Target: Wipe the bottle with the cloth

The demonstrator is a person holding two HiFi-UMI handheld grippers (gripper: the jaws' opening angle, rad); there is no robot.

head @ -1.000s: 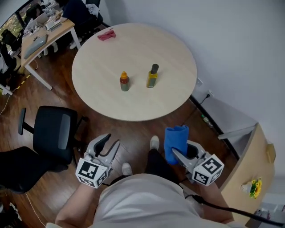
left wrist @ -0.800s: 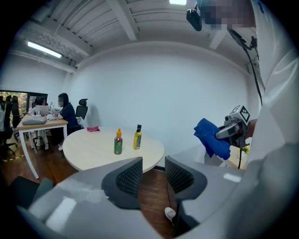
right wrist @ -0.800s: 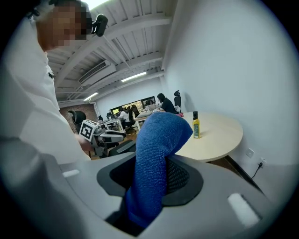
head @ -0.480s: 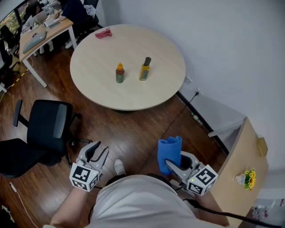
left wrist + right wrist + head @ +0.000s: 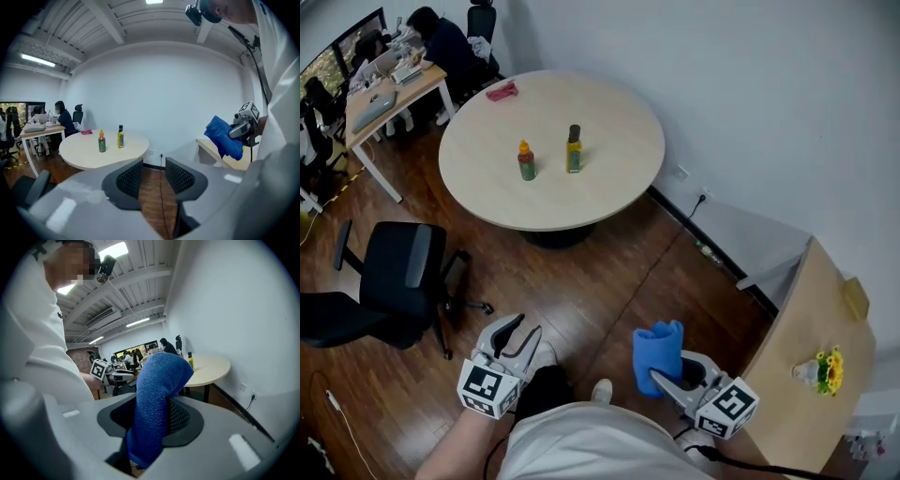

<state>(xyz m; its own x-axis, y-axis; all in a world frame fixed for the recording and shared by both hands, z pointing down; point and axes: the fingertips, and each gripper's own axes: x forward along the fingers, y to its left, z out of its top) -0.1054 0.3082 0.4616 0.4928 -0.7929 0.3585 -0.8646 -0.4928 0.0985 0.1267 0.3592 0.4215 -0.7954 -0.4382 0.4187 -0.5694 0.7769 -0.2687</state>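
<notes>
Two bottles stand on the round table (image 5: 609, 178) far ahead: an orange-capped bottle (image 5: 526, 161) and a yellow bottle with a black cap (image 5: 574, 150). Both also show small in the left gripper view, the orange-capped bottle (image 5: 101, 141) left of the yellow bottle (image 5: 120, 137). My right gripper (image 5: 672, 369) is shut on a folded blue cloth (image 5: 657, 344) that sticks up between its jaws; the cloth (image 5: 157, 394) fills the right gripper view. My left gripper (image 5: 515, 337) is open and holds nothing. Both grippers hang over the wooden floor, well short of the table.
A pink cloth (image 5: 501, 91) lies at the table's far edge. A black office chair (image 5: 405, 275) stands at left. A wooden cabinet (image 5: 818, 309) with a small flower (image 5: 828, 367) is at right. A desk (image 5: 392, 92) with a seated person is behind the table.
The table and bottles have slid farther off and look smaller; I have backed away. The left gripper stays open and the right one keeps its hold on the blue cloth.
</notes>
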